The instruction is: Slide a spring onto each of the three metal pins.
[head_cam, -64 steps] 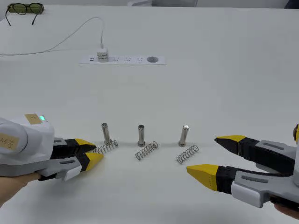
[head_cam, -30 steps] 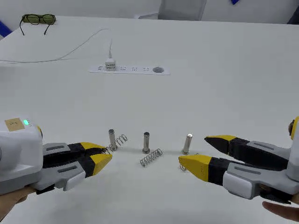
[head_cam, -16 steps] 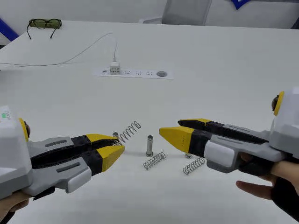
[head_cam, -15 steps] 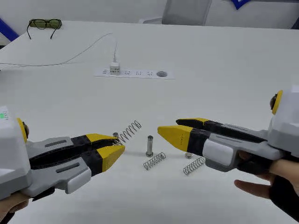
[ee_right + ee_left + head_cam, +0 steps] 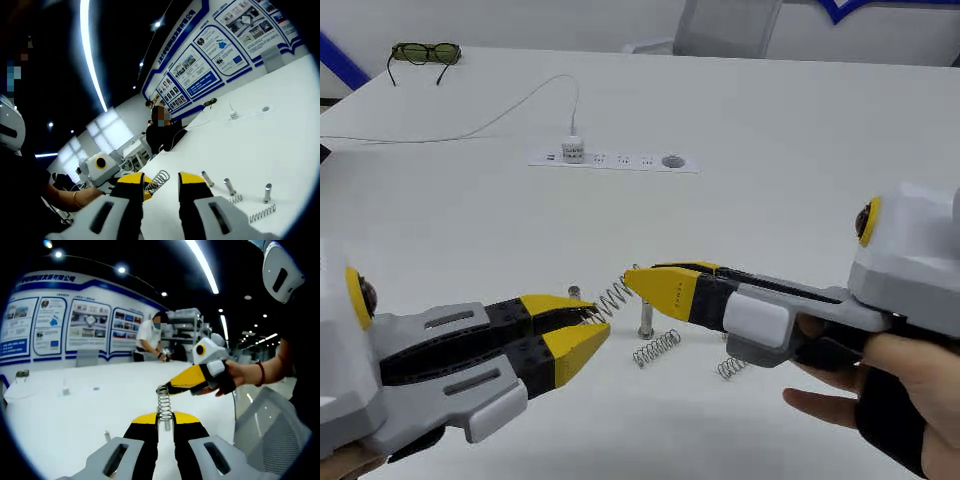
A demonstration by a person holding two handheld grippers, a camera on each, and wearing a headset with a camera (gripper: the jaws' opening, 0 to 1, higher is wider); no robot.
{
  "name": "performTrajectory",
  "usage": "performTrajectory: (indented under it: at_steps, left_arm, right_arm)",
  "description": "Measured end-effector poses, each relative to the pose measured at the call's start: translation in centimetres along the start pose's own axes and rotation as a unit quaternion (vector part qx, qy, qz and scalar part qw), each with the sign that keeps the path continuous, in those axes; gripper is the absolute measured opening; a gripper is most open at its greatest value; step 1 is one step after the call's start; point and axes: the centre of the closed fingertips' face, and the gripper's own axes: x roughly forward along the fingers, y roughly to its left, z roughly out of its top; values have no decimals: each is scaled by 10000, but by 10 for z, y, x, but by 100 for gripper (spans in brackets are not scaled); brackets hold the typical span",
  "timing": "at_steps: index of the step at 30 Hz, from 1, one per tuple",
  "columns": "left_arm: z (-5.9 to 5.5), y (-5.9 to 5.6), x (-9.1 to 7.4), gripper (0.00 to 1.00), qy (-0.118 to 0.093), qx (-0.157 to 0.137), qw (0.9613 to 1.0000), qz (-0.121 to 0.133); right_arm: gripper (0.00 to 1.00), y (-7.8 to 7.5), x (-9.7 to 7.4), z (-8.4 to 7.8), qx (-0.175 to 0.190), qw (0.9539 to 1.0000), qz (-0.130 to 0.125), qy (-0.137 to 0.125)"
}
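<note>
My left gripper (image 5: 582,322) is shut on one end of a spring (image 5: 614,295), held in the air and slanting up to the right. In the left gripper view the spring (image 5: 164,407) stands straight up from the shut jaws. My right gripper (image 5: 645,280) reaches in from the right, open, with the spring's free end (image 5: 157,181) between its yellow jaws. Three metal pins stand in a row on the white table: left pin (image 5: 206,178), middle pin (image 5: 646,318), right pin (image 5: 267,192). Two more springs (image 5: 656,347) (image 5: 732,367) lie beside the pins.
A white power strip (image 5: 613,160) with a plugged-in adapter and cable lies farther back on the table (image 5: 800,150). Green glasses (image 5: 424,53) rest at the far left corner. A chair stands beyond the far edge. A person stands in the background (image 5: 150,340).
The left gripper has lifted the left spring off the table and carried it up and right. The right gripper has swung left and up, so its jaws now flank the spring's free end.
</note>
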Motion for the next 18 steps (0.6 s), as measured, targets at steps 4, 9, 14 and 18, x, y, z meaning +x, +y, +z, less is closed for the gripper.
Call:
performTrajectory:
  at_steps: [4, 9, 14, 18]
  left_arm:
    - [1, -6, 1, 10, -49, -29, 9999, -136]
    - [2, -8, 2, 10, -72, -9, 9998, -171]
    - [3, -11, 1, 10, -57, -4, 9998, -209]
    - [1, -10, 2, 10, 16, 49, 9998, -174]
  right_arm:
    - [23, 2, 2, -3, 215, 9997, 80, -3]
    - [18, 5, 3, -5, 376, 9992, 163, 0]
    - [14, 6, 2, -5, 429, 9988, 221, 6]
    - [13, 7, 3, -5, 344, 9991, 262, 3]
